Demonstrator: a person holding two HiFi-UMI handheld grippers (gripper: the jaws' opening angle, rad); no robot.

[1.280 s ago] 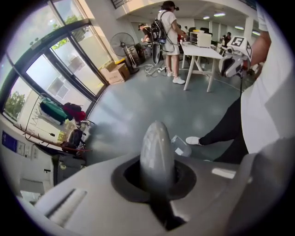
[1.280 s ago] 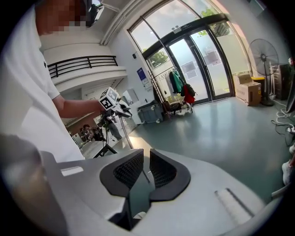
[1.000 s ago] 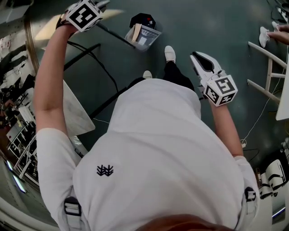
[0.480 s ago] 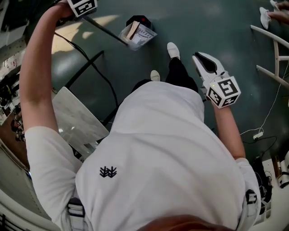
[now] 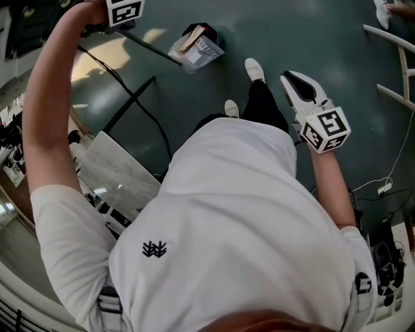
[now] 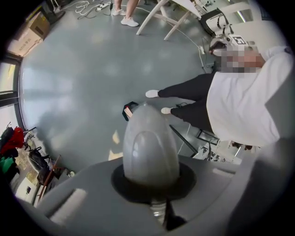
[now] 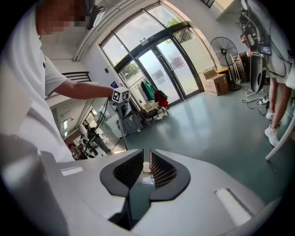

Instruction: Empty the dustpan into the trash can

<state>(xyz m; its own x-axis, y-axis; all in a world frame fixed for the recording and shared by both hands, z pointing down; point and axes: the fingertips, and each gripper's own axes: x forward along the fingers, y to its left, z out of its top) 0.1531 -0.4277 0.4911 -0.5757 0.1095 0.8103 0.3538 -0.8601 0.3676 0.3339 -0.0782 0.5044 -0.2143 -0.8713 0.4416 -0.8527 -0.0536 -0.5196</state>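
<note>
The left gripper (image 5: 118, 19), raised high, has its jaws pinching the grey rounded top (image 6: 150, 147) of the long black handle (image 5: 149, 47) of the clear plastic dustpan (image 5: 198, 50). The pan hangs tilted, just by the small black trash can (image 5: 202, 30). The right gripper (image 5: 293, 81) has jaws pressed nearly together w/ nothing between.

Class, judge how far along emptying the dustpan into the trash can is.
Done: left gripper is shut on the grey rounded handle, holding the clear long-handled dustpan at the black trash can. In hand: a tan scrap sits in the pan. Left: tipping it out. The right gripper is shut, empty.
</note>
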